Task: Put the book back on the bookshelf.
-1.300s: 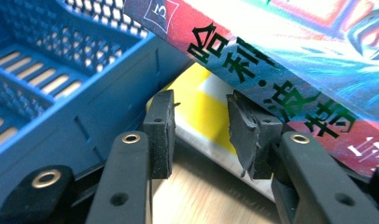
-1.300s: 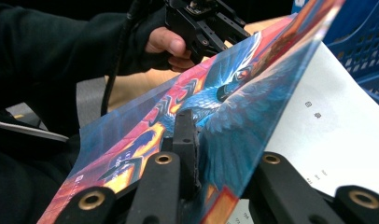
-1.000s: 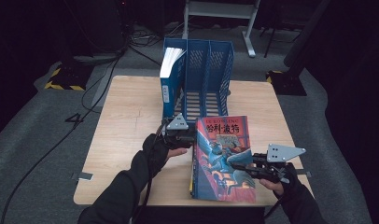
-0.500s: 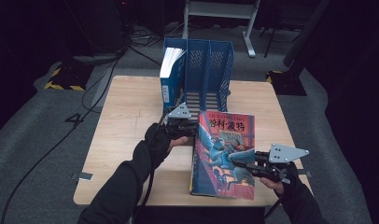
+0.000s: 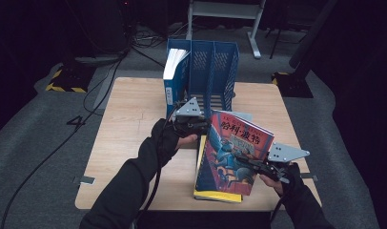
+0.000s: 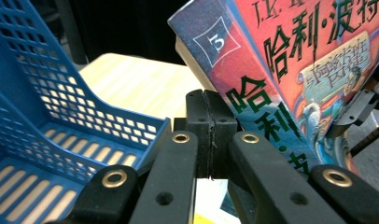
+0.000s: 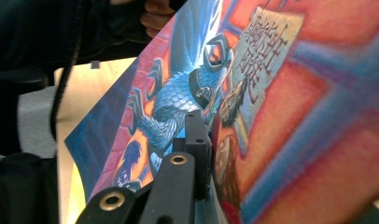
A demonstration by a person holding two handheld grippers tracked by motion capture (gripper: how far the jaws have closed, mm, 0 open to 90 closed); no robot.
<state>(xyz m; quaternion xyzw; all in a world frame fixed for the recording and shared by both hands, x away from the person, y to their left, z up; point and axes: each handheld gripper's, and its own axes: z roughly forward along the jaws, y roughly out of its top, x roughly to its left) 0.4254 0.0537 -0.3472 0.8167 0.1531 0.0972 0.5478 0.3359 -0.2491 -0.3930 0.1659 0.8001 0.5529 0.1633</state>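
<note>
Tilting up off the table (image 5: 134, 109), the book (image 5: 234, 152) rests with its lower edge on a yellow book (image 5: 215, 195) that lies flat near the front edge, while its top leans up and away toward the blue rack (image 5: 215, 62). The right gripper (image 5: 251, 164) is clenched on the book's right edge: in the right gripper view the cover (image 7: 281, 93) runs in between the jaws and hides all but one jaw, which lies flat against the picture of a blue winged creature. The left gripper (image 5: 203, 126) sits at the book's upper left corner, just in front of the rack; in the left gripper view its jaws are pressed fully together with nothing between them, and the spine (image 6: 253, 98) passes just beside and above the tips, so whether they touch it cannot be told. That view also shows the rack's perforated wall and slotted floor (image 6: 52, 144) close on the left. In the high view a white-paged book (image 5: 175, 71) stands upright in the rack's leftmost slot, and the other slots stand behind the lifted book.
</note>
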